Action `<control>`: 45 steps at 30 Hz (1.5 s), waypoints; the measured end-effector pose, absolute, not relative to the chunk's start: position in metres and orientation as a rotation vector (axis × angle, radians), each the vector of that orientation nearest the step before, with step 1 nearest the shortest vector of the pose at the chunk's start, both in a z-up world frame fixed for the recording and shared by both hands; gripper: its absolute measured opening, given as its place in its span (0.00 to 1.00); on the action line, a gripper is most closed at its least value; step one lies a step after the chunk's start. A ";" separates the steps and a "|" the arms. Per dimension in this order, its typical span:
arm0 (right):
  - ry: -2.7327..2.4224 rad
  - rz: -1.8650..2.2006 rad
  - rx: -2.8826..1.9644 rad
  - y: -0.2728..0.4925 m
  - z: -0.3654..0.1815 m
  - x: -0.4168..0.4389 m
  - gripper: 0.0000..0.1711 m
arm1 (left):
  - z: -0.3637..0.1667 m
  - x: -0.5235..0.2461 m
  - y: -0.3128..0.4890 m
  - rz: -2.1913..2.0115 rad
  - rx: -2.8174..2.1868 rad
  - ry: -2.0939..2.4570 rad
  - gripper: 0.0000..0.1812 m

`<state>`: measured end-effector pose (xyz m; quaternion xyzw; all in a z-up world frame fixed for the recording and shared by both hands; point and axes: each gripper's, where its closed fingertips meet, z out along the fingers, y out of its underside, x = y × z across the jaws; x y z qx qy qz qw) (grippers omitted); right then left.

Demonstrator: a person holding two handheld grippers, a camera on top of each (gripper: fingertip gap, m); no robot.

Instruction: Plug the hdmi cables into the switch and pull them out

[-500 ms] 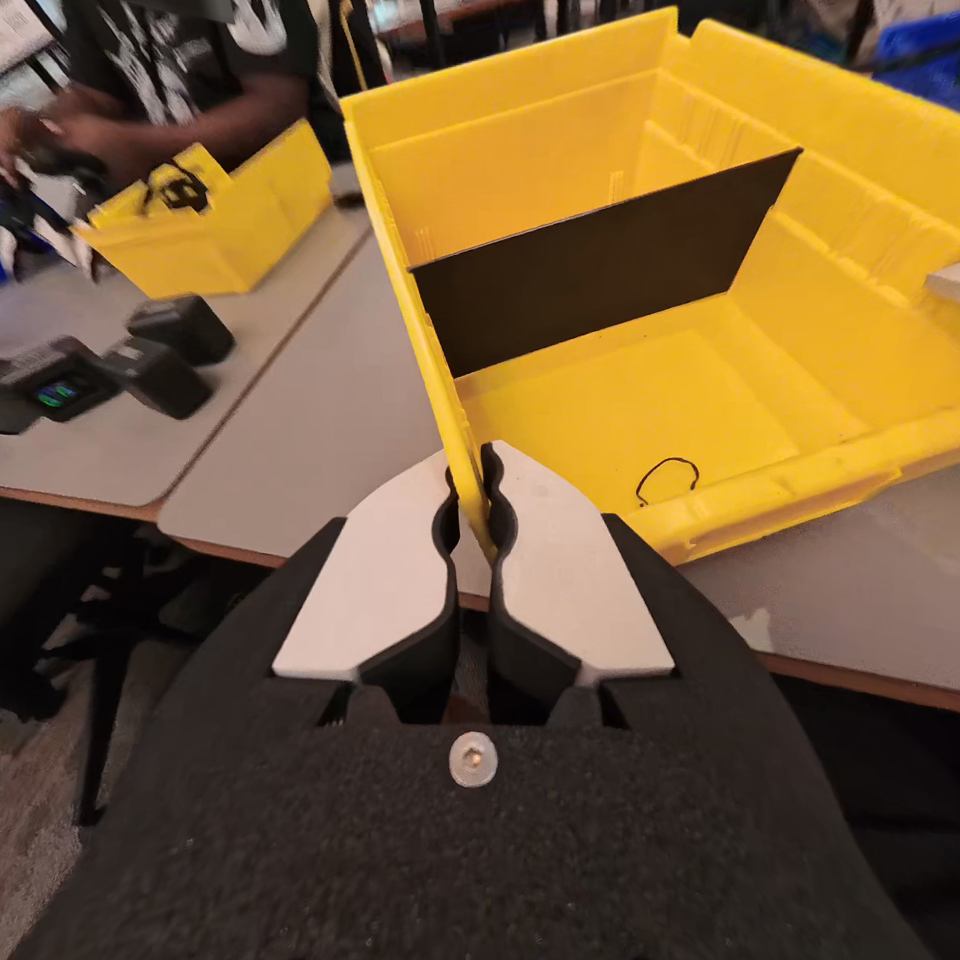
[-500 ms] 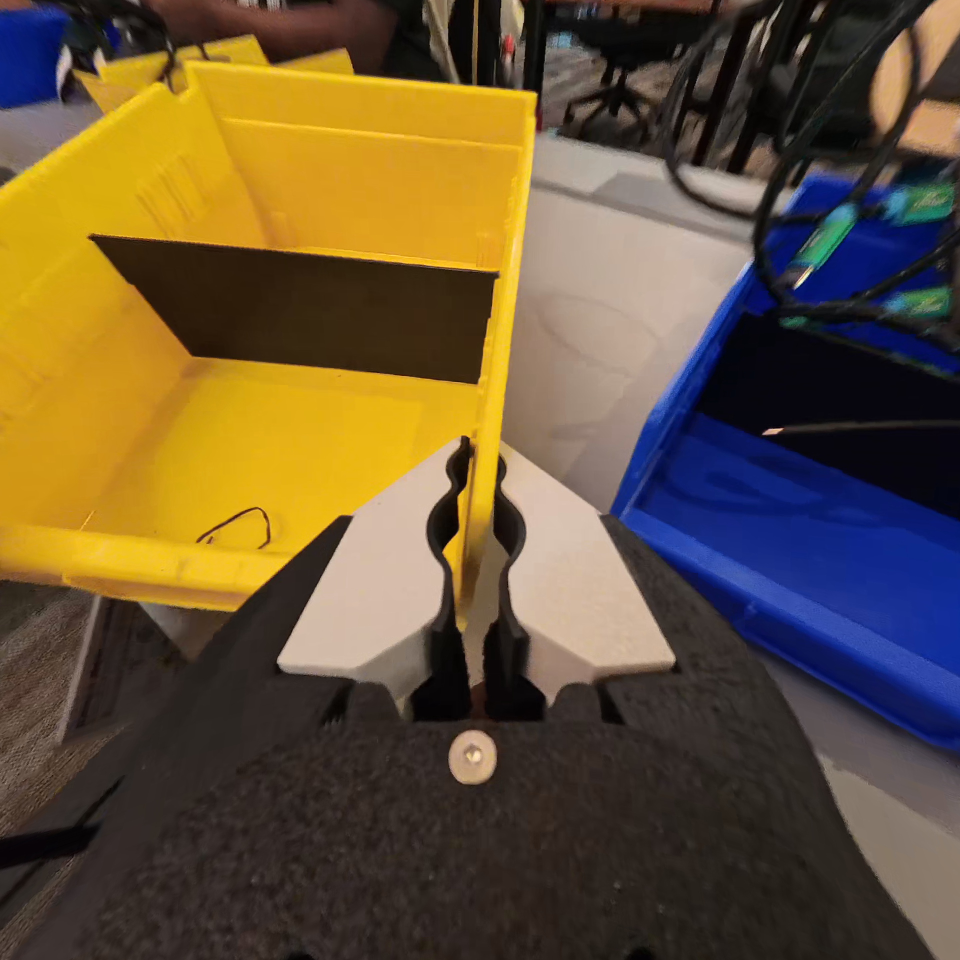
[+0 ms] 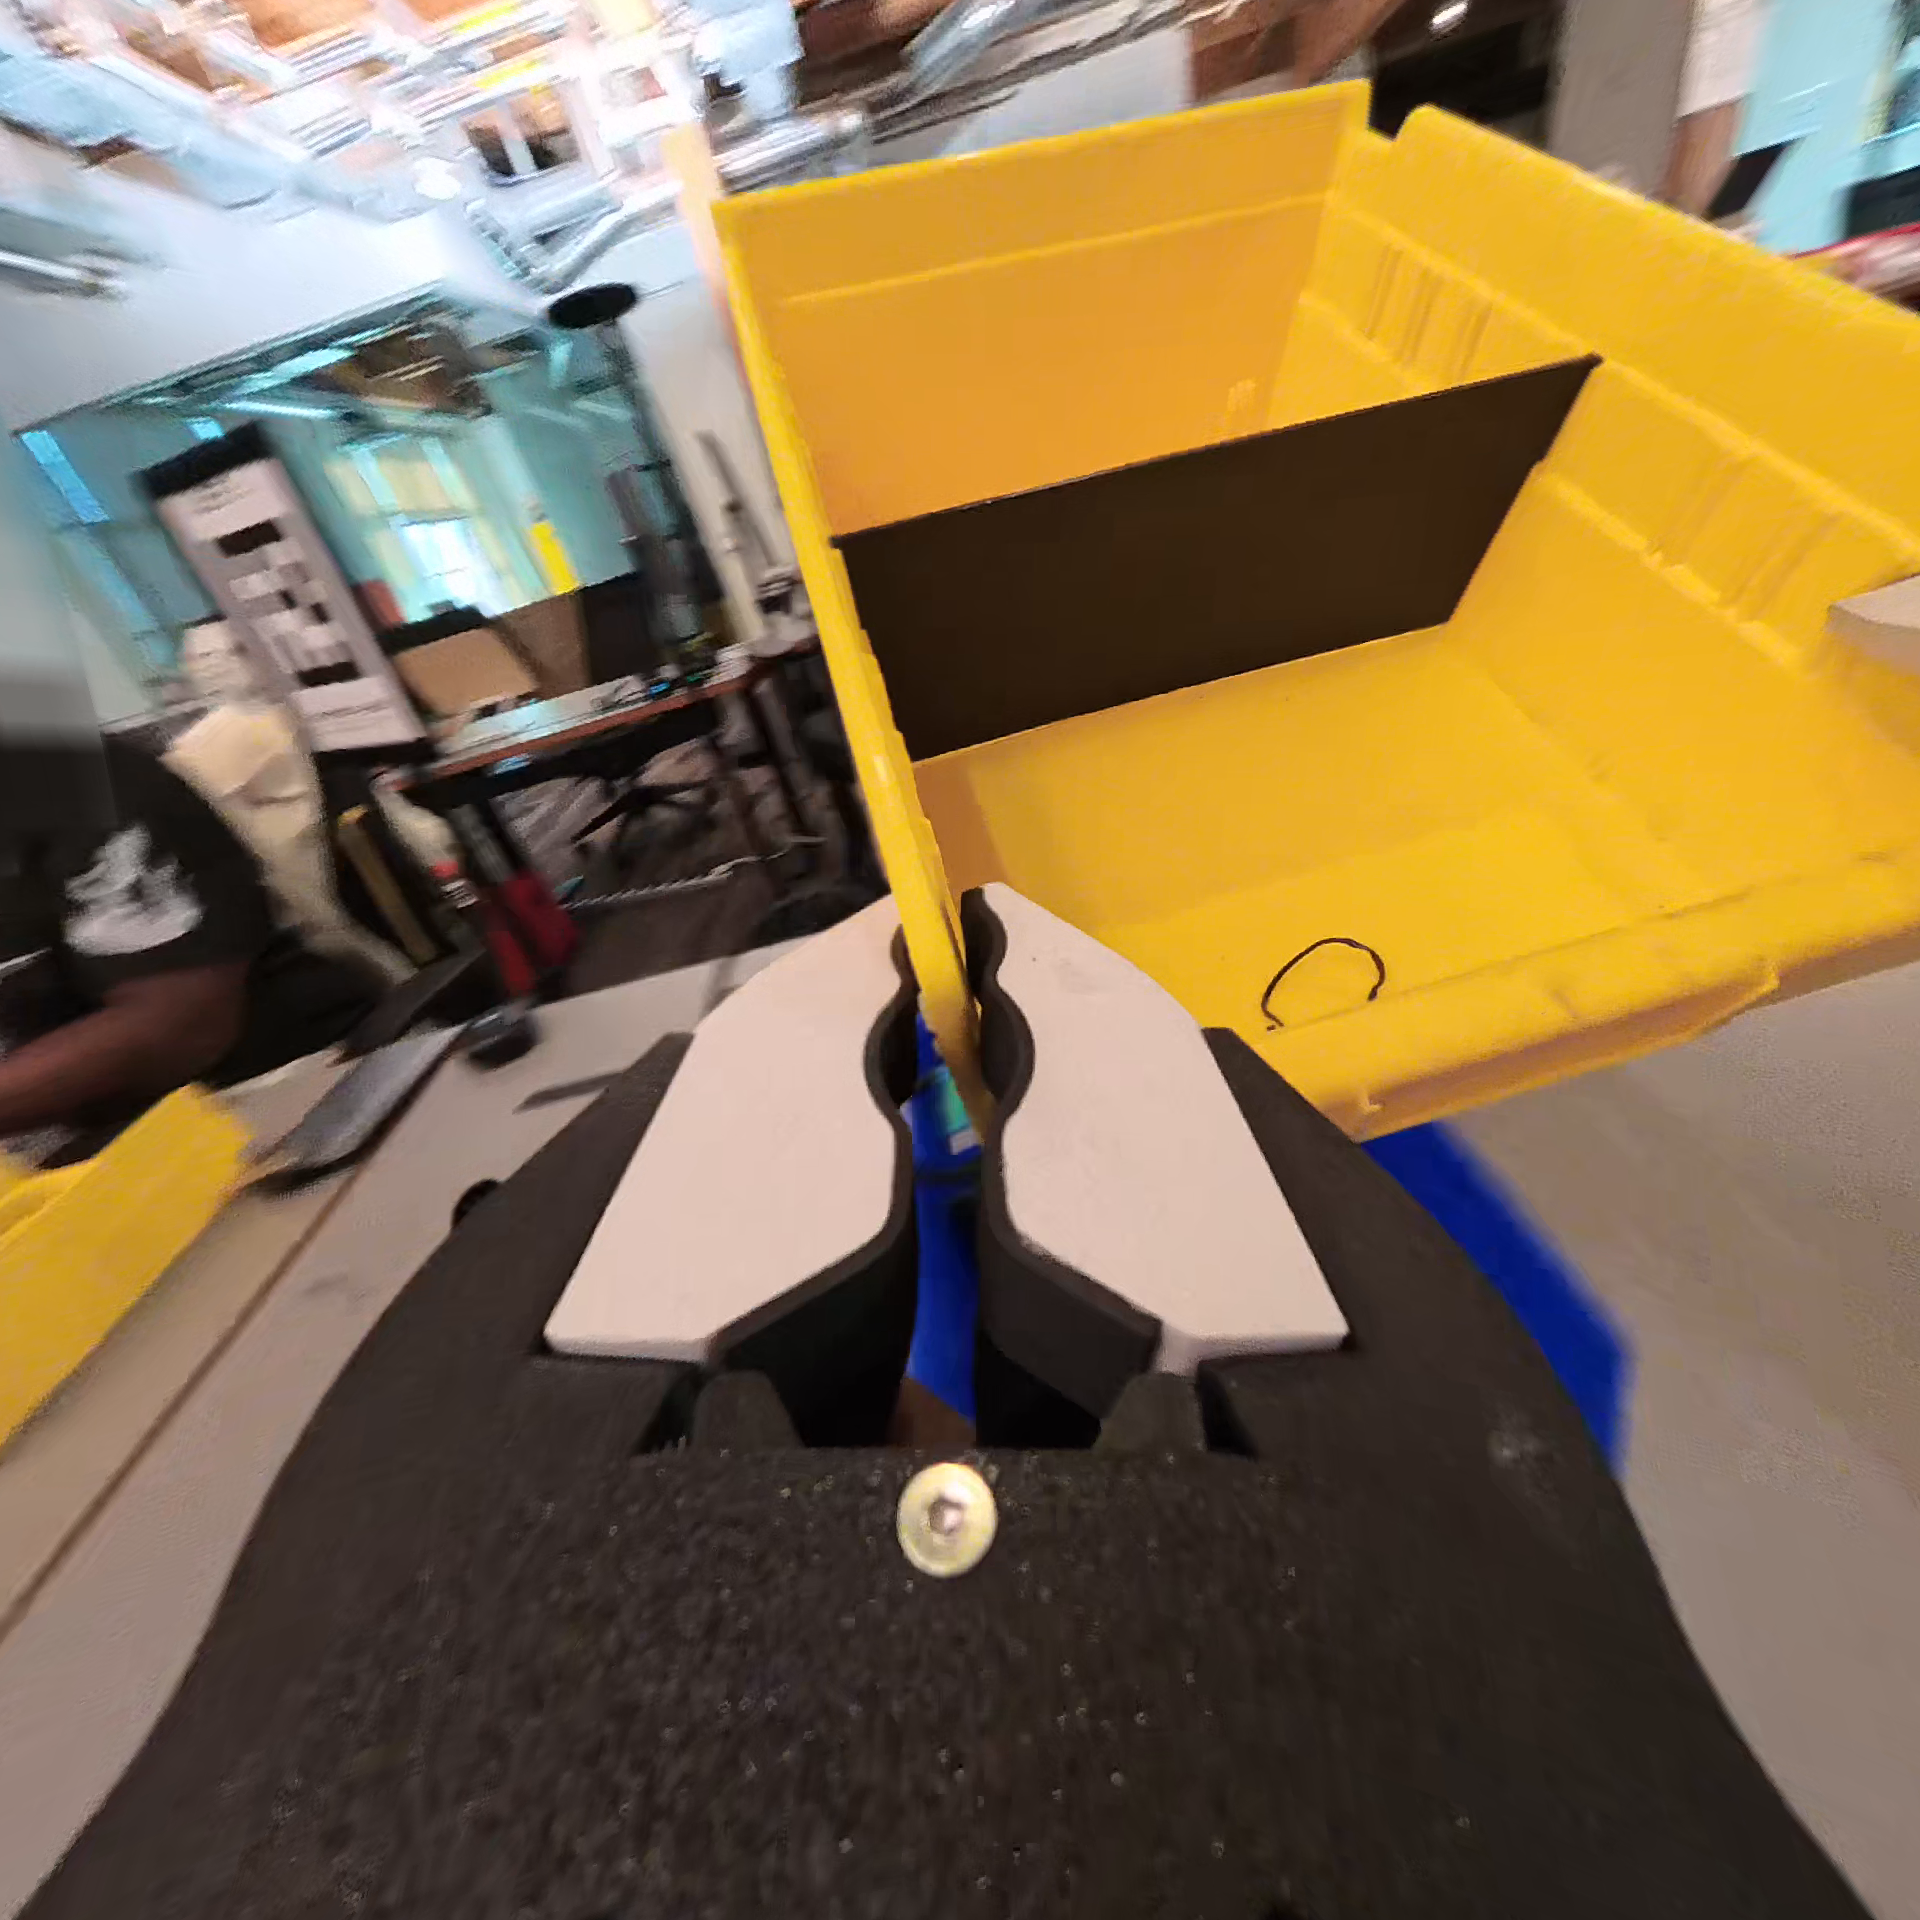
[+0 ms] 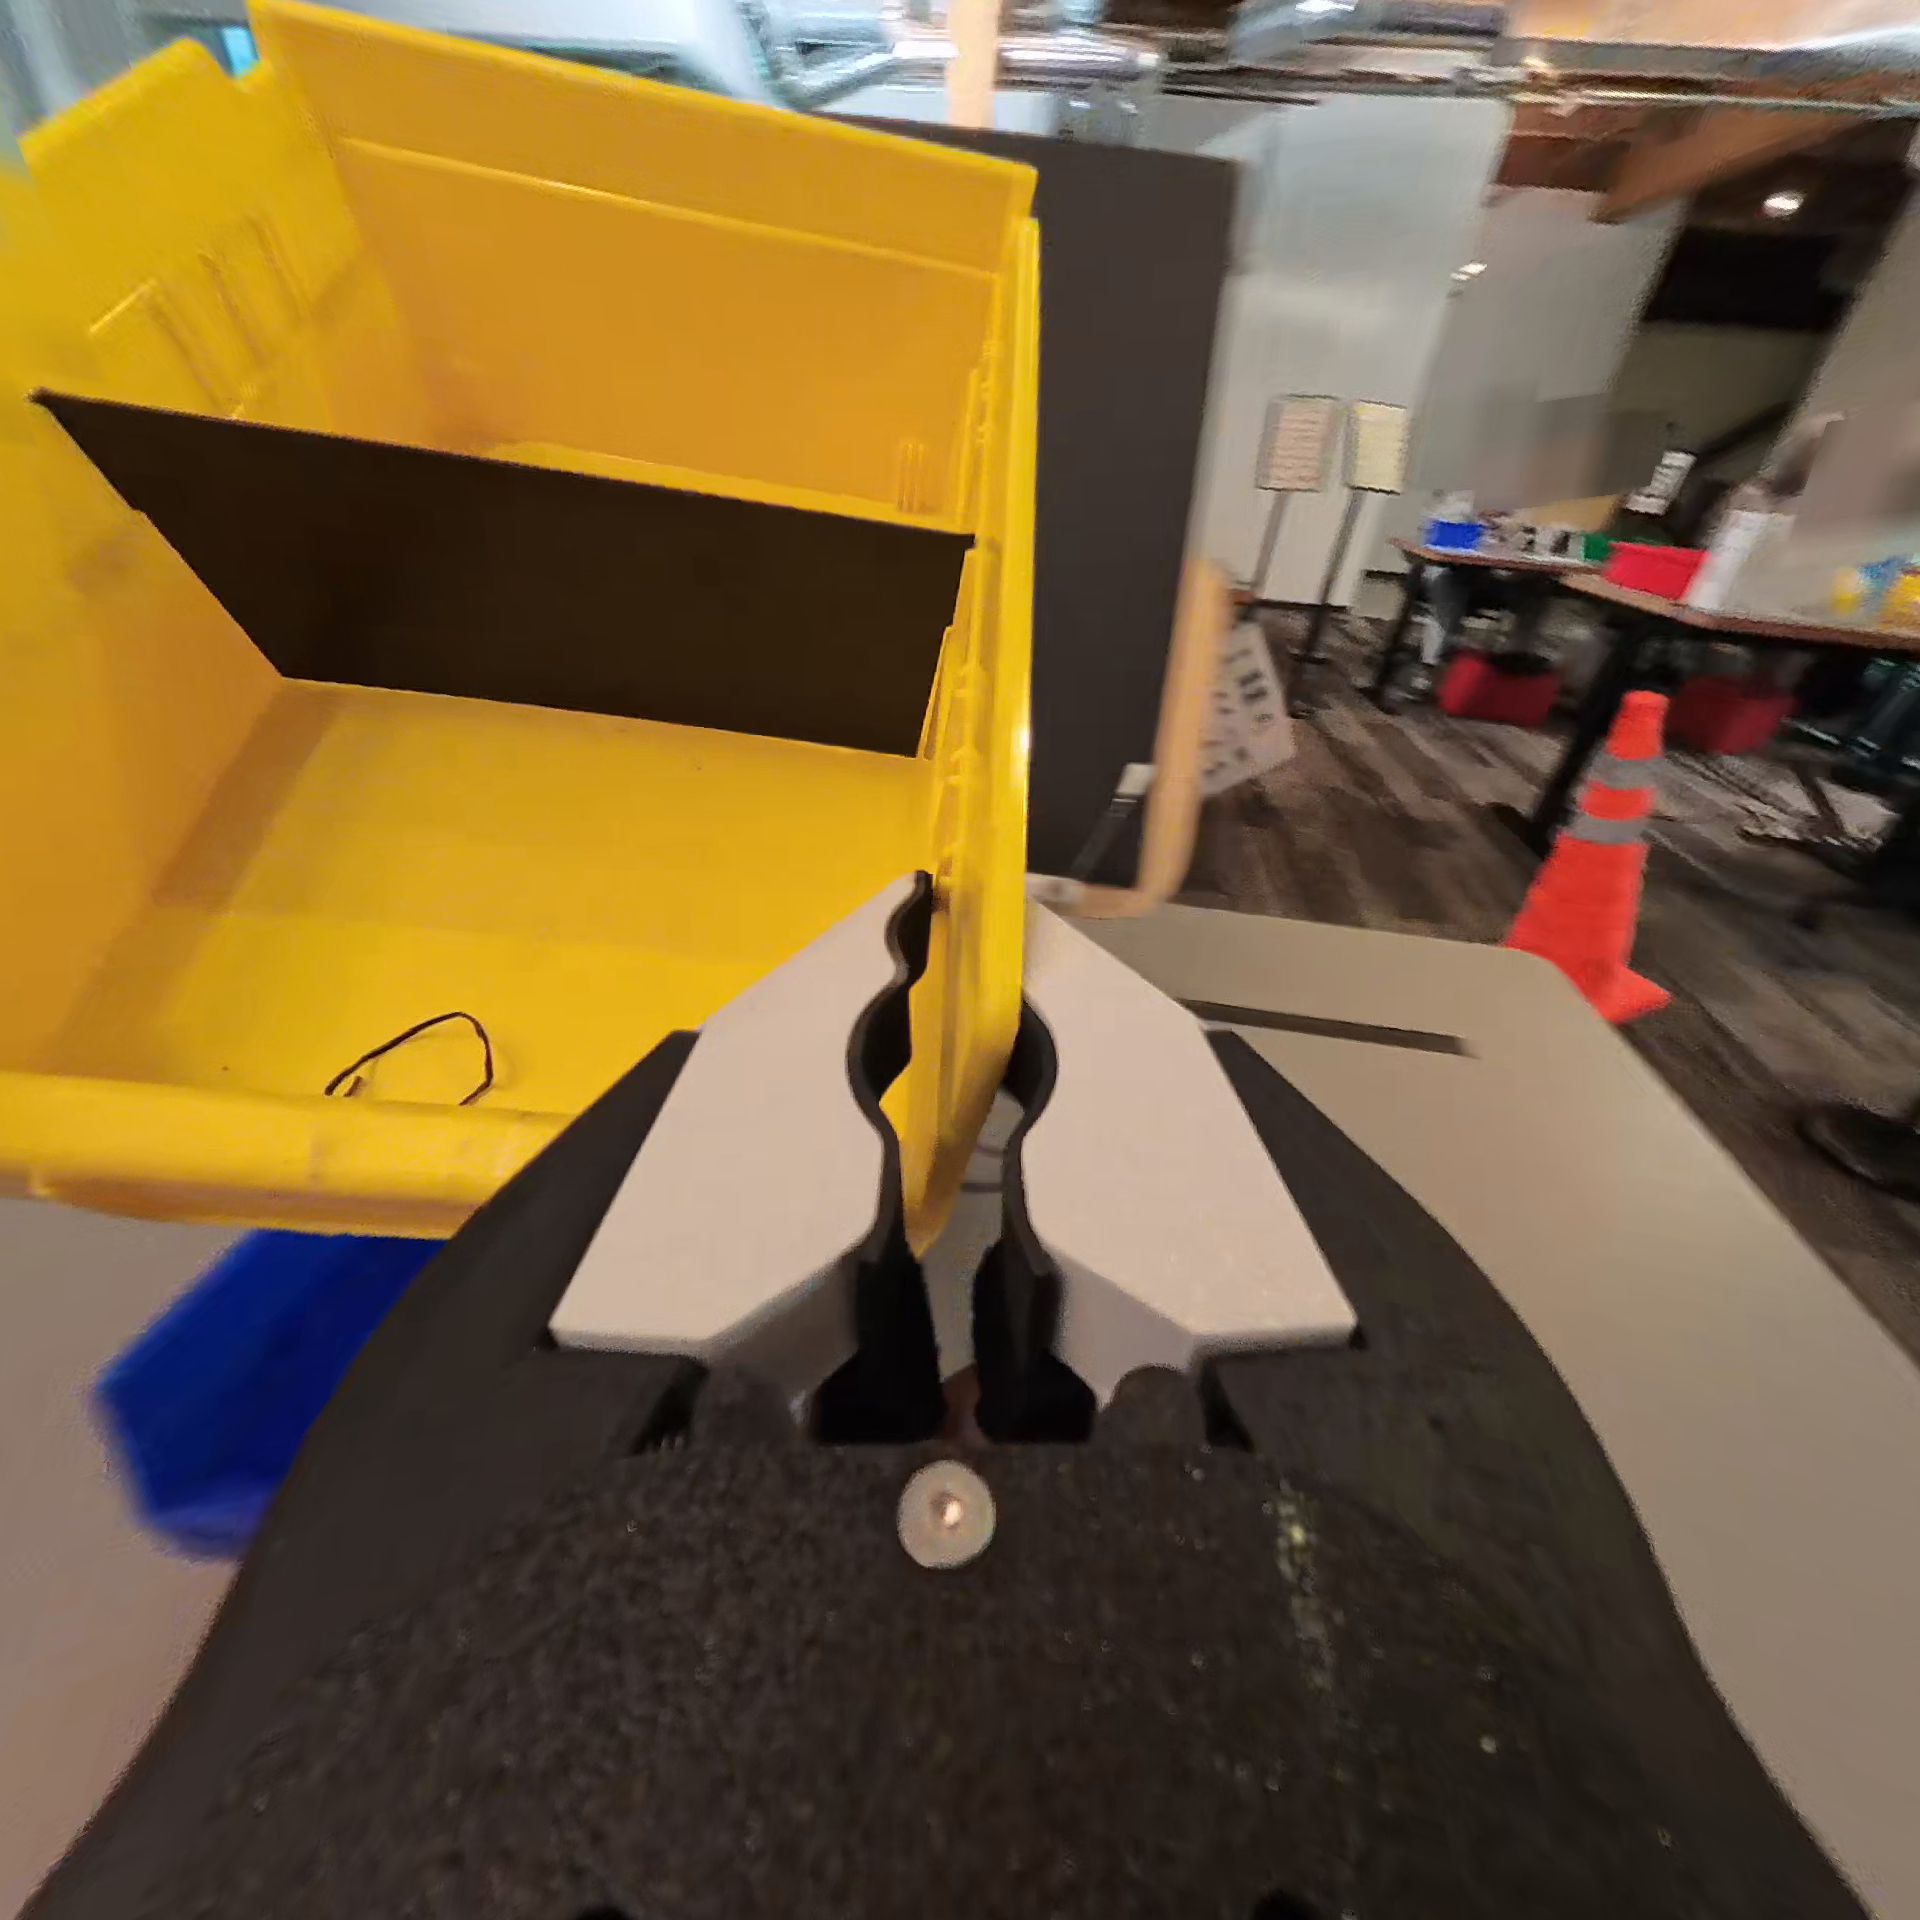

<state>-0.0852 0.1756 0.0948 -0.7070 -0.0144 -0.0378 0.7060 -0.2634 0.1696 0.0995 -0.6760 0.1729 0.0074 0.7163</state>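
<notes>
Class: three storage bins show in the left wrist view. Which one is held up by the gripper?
The big yellow bin with the black divider; the left gripper pinches its side wall. The blue bin lies beneath, the small yellow bin far left.

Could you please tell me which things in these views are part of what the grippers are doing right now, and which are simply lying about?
In use:
- yellow bin, lifted clear of the table
- left gripper, clamped on its left wall
- right gripper, clamped on its right wall
- blue bin, below it

Lying about:
- thin black wire loop in the yellow bin
- black divider
- orange cone

No HDMI cables or switch are identifiable.
</notes>
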 end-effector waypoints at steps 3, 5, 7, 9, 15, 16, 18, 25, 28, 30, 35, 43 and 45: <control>0.043 -0.208 -1.631 0.171 0.087 0.022 0.04 | 0.085 -0.156 0.185 -0.108 -1.516 0.474 0.03; 0.112 -0.249 -1.714 0.166 0.063 0.088 0.04 | 0.053 -0.090 0.192 -0.185 -1.575 0.527 0.04; 0.177 -0.271 -1.800 0.162 0.025 0.145 0.04 | 0.010 -0.036 0.196 -0.217 -1.648 0.580 0.04; 0.163 -0.330 -1.900 0.158 -0.022 0.187 0.04 | -0.035 0.003 0.197 -0.234 -1.735 0.614 0.03; 0.042 -0.290 -2.071 0.149 -0.110 0.230 0.04 | -0.120 0.040 0.187 -0.328 -1.914 0.629 0.04; 0.040 -0.270 -2.075 0.149 -0.116 0.232 0.04 | -0.123 0.042 0.187 -0.348 -1.912 0.617 0.04; 0.065 -0.223 -2.054 0.152 -0.121 0.233 0.04 | -0.127 0.042 0.187 -0.355 -1.914 0.611 0.05; 0.345 -0.192 -2.042 0.156 -0.127 0.258 0.09 | -0.123 0.063 0.151 -0.551 -1.984 0.856 0.16; 0.344 -0.181 -2.052 0.147 -0.118 0.257 0.11 | -0.078 0.038 0.141 -0.654 -1.875 0.875 0.16; 0.355 -0.244 -1.988 0.137 -0.089 0.263 0.12 | -0.049 0.002 0.140 -0.645 -1.814 0.872 0.17; 0.302 -0.134 -1.749 0.137 0.012 0.219 0.12 | -0.011 -0.149 0.162 -0.421 -1.727 0.688 0.17; -0.243 0.430 -1.880 0.177 -0.004 -0.049 0.18 | -0.083 -0.314 0.198 -0.088 -1.862 0.349 0.17; -0.220 0.449 -2.061 0.182 -0.054 -0.085 0.22 | -0.102 -0.317 0.202 -0.113 -1.911 0.362 0.17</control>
